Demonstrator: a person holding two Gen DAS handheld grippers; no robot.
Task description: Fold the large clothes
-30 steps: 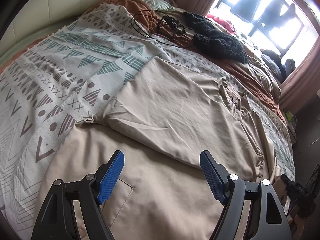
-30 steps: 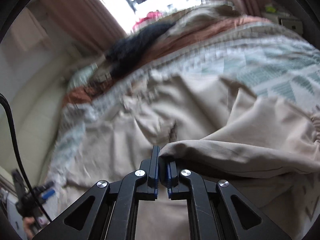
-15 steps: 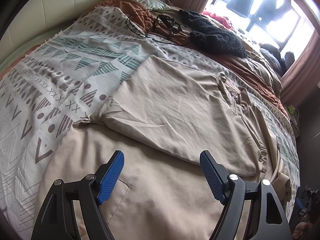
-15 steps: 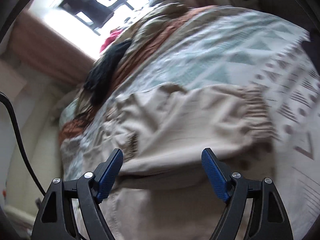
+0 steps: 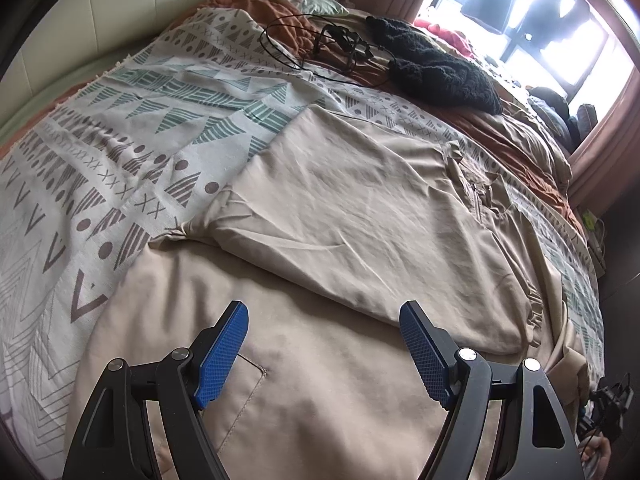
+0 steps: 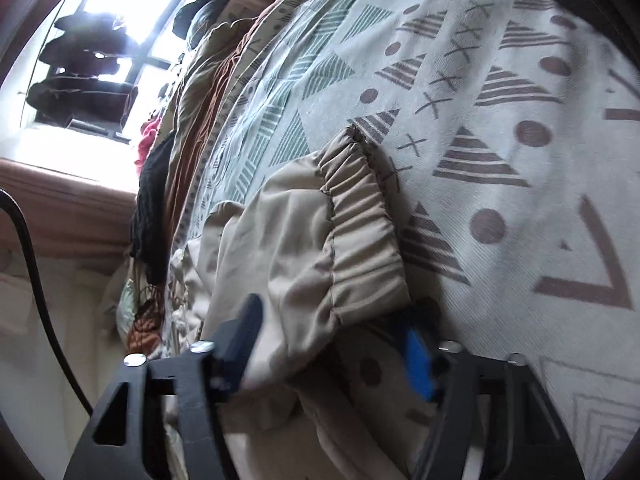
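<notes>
The left gripper (image 5: pixel 322 354) hangs with jaws spread wide and empty above the beige garment (image 5: pixel 360 220), which lies partly folded across the patterned bedspread (image 5: pixel 120 152). Beyond it lie a black cable (image 5: pixel 320 44) and a black knitted item (image 5: pixel 436 68). The right gripper (image 6: pixel 336 344) is closing its jaws, with the garment's elasticated cuff (image 6: pixel 360 232) between them.

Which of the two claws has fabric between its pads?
The right claw: its closing pads straddle the beige garment's elastic cuff. The left claw hovers wide open above the cloth, gripping nothing.
</notes>
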